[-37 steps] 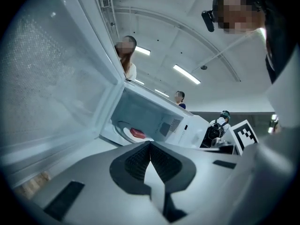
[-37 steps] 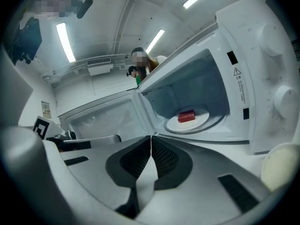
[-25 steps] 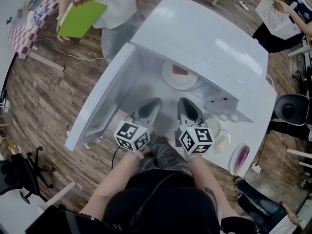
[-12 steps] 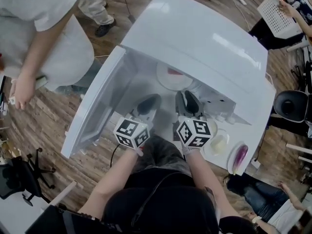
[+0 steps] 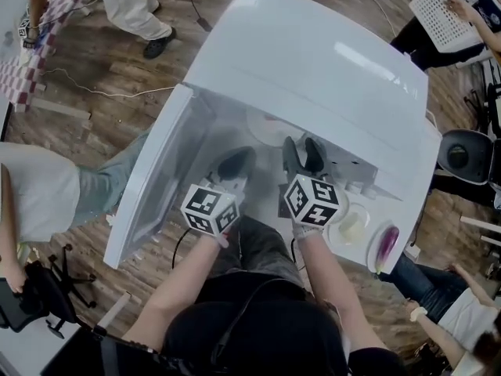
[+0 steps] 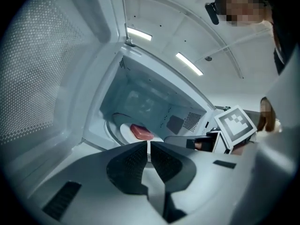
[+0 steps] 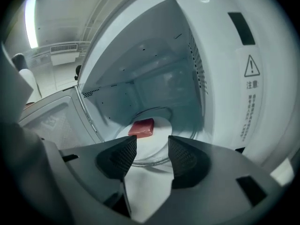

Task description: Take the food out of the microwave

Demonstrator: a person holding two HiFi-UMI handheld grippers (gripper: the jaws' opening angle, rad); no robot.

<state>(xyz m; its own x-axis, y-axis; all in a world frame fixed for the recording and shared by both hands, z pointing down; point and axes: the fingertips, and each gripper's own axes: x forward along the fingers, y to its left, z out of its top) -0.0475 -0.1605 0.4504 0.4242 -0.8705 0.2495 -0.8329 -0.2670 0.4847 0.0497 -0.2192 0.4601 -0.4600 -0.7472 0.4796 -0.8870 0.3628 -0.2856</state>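
the microwave (image 5: 313, 61) stands on the tabletop (image 5: 407, 202) with its door (image 5: 153, 186) swung wide to the left. inside, the red piece of food (image 7: 141, 127) lies on a white plate (image 7: 161, 125) toward the back of the cavity. the right gripper (image 7: 152, 149) points into the opening with the food beyond its tips; its jaws have just been opening and stand released, nothing between them. the left gripper (image 6: 148, 146) sits just beside it at the cavity's mouth, jaws clenched together on nothing.
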